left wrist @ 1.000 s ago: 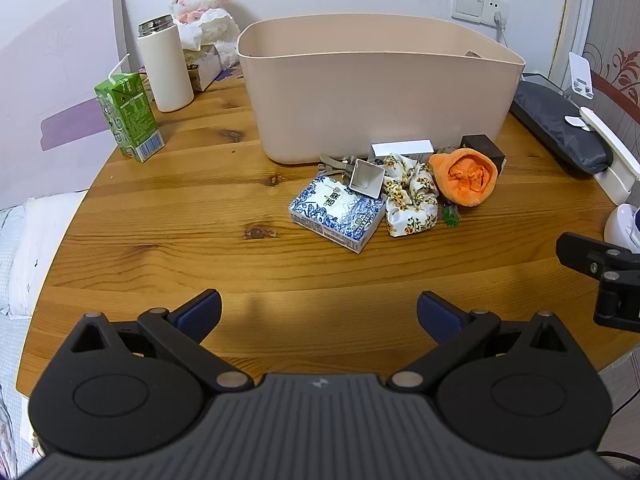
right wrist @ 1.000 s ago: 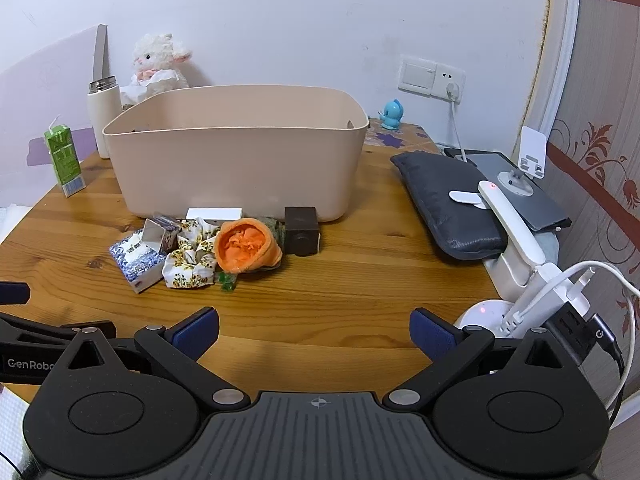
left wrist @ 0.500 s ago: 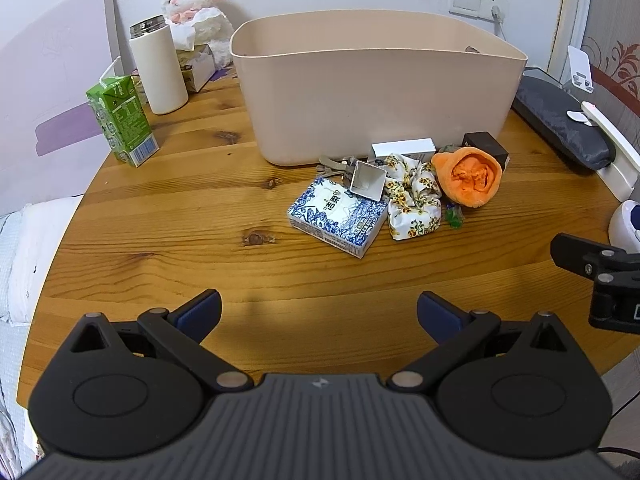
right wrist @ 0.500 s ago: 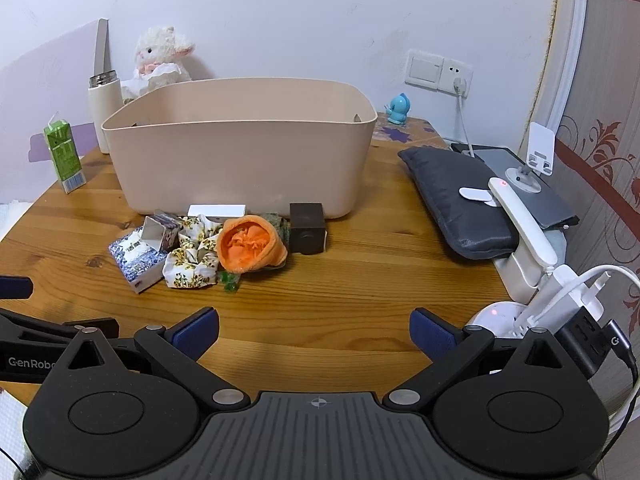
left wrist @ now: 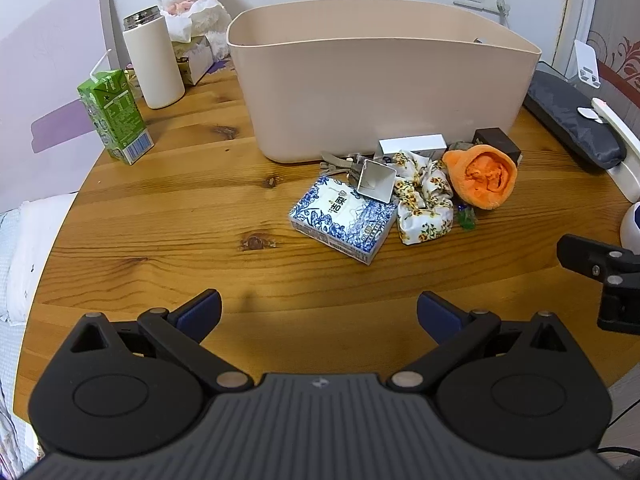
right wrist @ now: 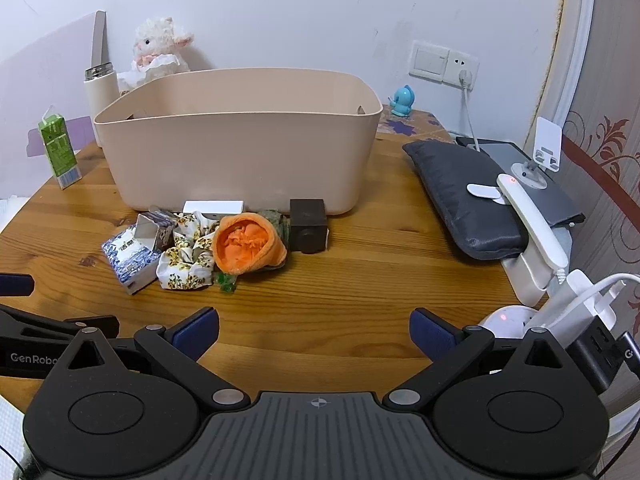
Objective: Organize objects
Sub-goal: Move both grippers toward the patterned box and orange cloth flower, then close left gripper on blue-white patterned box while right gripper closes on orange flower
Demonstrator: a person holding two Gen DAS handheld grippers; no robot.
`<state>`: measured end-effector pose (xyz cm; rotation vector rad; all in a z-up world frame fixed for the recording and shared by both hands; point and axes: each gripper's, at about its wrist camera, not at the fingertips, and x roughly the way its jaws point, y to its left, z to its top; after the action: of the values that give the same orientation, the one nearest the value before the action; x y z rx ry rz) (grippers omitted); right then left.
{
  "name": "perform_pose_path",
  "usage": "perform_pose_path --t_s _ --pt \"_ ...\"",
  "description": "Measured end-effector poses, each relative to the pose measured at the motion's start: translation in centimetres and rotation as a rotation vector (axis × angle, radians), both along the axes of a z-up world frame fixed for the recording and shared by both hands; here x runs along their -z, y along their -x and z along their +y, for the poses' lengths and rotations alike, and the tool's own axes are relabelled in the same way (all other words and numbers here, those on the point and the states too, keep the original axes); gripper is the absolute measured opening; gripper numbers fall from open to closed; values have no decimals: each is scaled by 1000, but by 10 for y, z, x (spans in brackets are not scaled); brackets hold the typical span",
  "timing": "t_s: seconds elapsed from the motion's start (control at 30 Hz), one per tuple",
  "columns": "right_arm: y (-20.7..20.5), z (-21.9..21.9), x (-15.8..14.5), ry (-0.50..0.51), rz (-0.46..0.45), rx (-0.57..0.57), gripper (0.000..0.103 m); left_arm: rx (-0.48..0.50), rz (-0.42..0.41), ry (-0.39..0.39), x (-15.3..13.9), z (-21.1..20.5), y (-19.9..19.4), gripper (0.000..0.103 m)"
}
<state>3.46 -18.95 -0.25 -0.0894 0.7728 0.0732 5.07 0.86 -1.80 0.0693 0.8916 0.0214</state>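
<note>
Both of my grippers hang low over the near edge of the round wooden table (left wrist: 160, 216). My left gripper (left wrist: 319, 312) has its 2 blue-padded fingers spread wide with nothing between them; my right gripper (right wrist: 314, 326) is the same, wide apart and holding nothing. The clutter to sort lies in a tight heap touching the front wall of the large beige plastic tub (right wrist: 240, 148): a blue-and-white patterned tissue pack (left wrist: 344, 222) nearest my left side, a small open white paper box (left wrist: 375, 181) tipped on its side against it, a floral fabric scrunchie (left wrist: 424, 208), an orange plush pouch (right wrist: 248, 244), a dark brown cube-shaped box (right wrist: 307, 226), a flat white rectangular box (right wrist: 213, 206) against the tub, and a small green glassy bit (right wrist: 226, 280) in front. Judgement: nothing is in the tub yet that I can see, so the step is the first reach and pick. The tissue pack looks the easiest start for the left: approach along its short side, fingers straddling it, and close gently since it will squash. The orange pouch suits the right; it is soft, so bite deep at the middle. Risk: the pieces touch each other, so lifting 1 may drag its neighbour. Lift straight up, clear the tub rim, then release.
</note>
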Motion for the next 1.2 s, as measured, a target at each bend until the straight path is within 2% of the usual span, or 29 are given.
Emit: perform_pose_path --t_s 0.43,0.77,1.13,1.2 --pt "-27 3 9 -17 26 -10 103 -10 24 5 11 13 -30 103" --pt "-54 3 13 -83 9 -24 103 22 50 38 22 16 -54 103" --pt "-84 8 34 -133 52 -35 83 94 24 60 30 19 -74 103" --pt "-85 10 37 -131 52 -51 73 100 21 59 30 17 -74 103"
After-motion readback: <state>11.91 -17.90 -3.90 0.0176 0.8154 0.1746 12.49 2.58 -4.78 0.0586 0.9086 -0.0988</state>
